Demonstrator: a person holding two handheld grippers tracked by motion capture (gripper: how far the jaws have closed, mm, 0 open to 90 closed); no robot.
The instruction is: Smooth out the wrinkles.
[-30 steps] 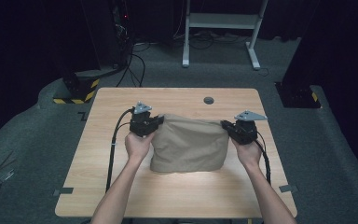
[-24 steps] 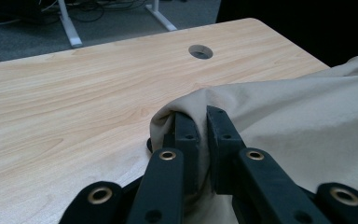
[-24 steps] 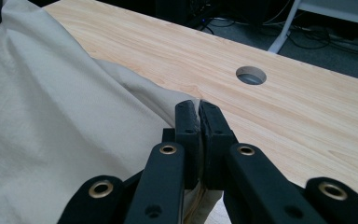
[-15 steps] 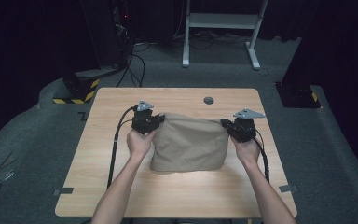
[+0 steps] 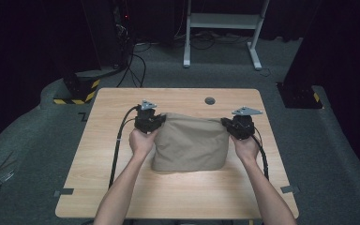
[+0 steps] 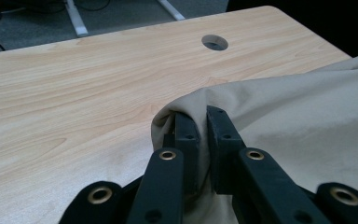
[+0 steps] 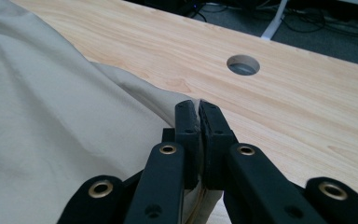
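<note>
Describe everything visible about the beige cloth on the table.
The beige cloth is a plain, matte, soft-looking woven fabric without print, lying folded in a roughly rectangular shape near the middle of the wooden table. Its far edge is lifted and stretched between two grippers: the left gripper is shut on the far left corner, where the fabric bunches around the jaws, and the right gripper is shut on the far right corner. Gentle creases run across it. The near part rests on the tabletop.

Colours: tan cloth, pale wood table, black grippers

Cloth (image 5: pixel 190 143): plain beige-tan, unpatterned. Table (image 5: pixel 122 187): light wood grain. Left gripper (image 6: pixel 200 135) and right gripper (image 7: pixel 199 126): black jaws, brass-coloured rivets, grey top plates. Floor (image 5: pixel 37 154): dark grey carpet; yellow-black hazard stripes (image 5: pixel 82 91).
</note>
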